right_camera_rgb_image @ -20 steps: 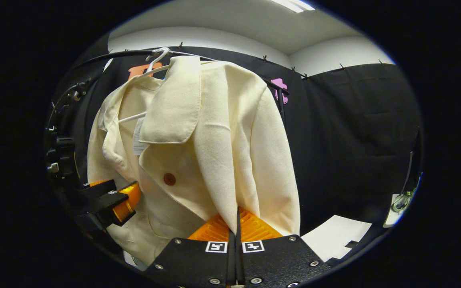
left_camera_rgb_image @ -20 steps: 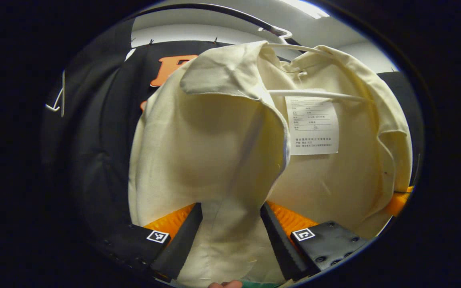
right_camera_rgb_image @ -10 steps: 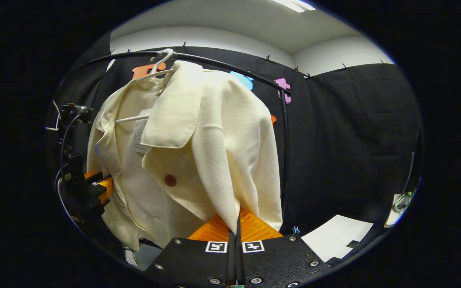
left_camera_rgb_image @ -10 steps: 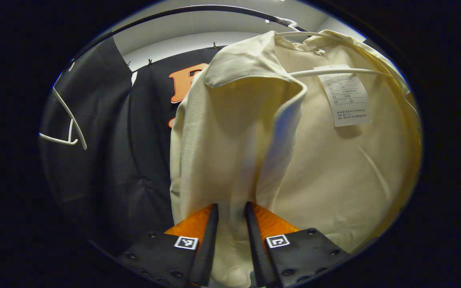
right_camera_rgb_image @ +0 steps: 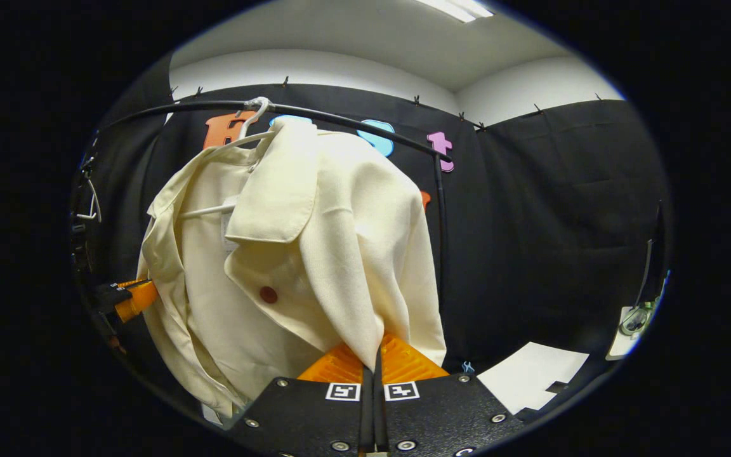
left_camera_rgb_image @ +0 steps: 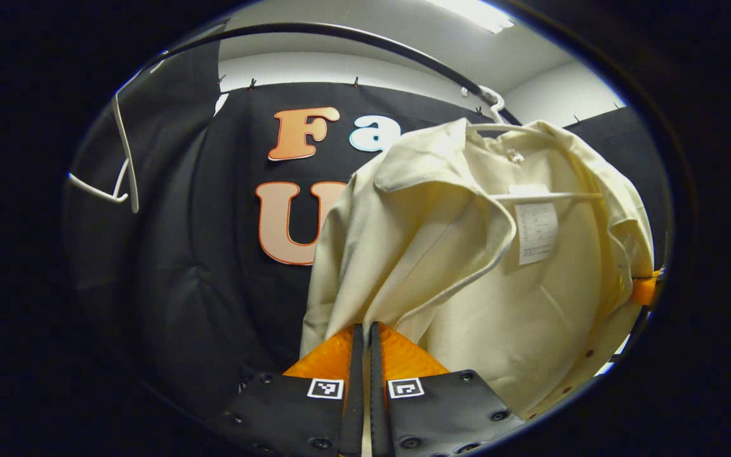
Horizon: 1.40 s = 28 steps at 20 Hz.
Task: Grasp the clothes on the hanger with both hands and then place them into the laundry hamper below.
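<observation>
Closing since a second ago, my left hand-held gripper now pinches the cream cloth jacket, centre-right on its white hanger; right hand-held gripper clamps the other front. I'd lift both evenly.

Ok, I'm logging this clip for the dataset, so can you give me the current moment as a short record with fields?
garment: cream jacket, hanging on a white hanger
hanger support: black rail
left tongs: closed on the jacket's front edge
right tongs: closed on a fold of the jacket's other side
jacket details: dark red button, white label inside
spare hanger: bare, off to the side
stage: both sides gripped, jacket not yet off the hanger
</observation>
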Available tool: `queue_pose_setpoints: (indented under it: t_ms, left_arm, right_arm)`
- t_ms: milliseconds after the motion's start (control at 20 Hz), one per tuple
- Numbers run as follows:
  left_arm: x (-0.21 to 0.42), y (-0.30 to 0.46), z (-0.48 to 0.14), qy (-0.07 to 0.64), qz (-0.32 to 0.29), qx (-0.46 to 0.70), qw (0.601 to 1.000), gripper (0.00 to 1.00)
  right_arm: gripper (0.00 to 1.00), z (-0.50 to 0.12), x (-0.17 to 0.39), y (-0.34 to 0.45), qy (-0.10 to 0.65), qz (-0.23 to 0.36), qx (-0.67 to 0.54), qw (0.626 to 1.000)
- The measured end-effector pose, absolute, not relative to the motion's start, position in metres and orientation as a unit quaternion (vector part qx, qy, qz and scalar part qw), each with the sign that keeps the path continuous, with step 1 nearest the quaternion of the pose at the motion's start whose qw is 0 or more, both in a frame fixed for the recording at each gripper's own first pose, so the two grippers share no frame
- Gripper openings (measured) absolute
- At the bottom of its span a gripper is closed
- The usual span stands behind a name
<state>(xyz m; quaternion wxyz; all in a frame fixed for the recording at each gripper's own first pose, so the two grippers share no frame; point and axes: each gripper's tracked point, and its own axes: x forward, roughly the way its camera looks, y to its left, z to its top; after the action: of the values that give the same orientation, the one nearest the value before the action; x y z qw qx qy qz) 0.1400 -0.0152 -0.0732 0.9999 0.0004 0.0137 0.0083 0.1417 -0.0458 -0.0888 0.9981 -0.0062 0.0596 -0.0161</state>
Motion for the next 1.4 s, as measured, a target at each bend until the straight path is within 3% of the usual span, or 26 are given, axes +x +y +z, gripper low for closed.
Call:
queue_pose_setpoints:
  t_ms: [200, 350, 450, 500, 700, 1150, 1250, 1400]
  left_arm:
    - [0.113, -0.017, -0.01, -0.055, 0.003, 0.03, 0.998, 0.11]
    - [0.11, -0.053, -0.026, -0.013, -0.055, 0.004, 0.998, 0.08]
    - [0.106, -0.086, -0.042, 0.007, -0.098, -0.028, 0.995, 0.27]
    - [0.106, -0.097, -0.046, 0.007, -0.107, -0.037, 0.994, 0.46]
    - [0.12, -0.13, -0.056, 0.009, -0.111, -0.05, 0.993, 0.96]
    - [0.186, -0.05, -0.103, 0.026, 0.072, 0.011, 0.997, 0.96]
    - [0.186, -0.033, -0.097, 0.017, 0.081, 0.045, 0.996, 0.88]
    - [0.178, -0.025, -0.094, 0.012, 0.062, 0.055, 0.996, 0.27]
  right_arm:
    - [0.0, -0.067, 0.123, -0.051, 0.034, -0.021, -0.013, 0.999]
    - [0.0, -0.06, 0.118, -0.05, 0.025, -0.02, -0.017, 0.999]
    - [0.0, -0.061, 0.12, -0.05, 0.024, -0.018, -0.018, 0.999]
    - [0.0, -0.061, 0.119, -0.05, 0.025, -0.018, -0.018, 0.999]
    - [0.0, -0.066, 0.118, -0.045, 0.035, -0.011, -0.014, 0.999]
    - [0.0, -0.07, 0.132, -0.037, 0.041, -0.003, -0.008, 0.999]
    - [0.0, -0.07, 0.136, -0.037, 0.042, -0.003, -0.005, 0.999]
    - [0.0, -0.069, 0.135, -0.038, 0.04, -0.003, -0.007, 0.999]
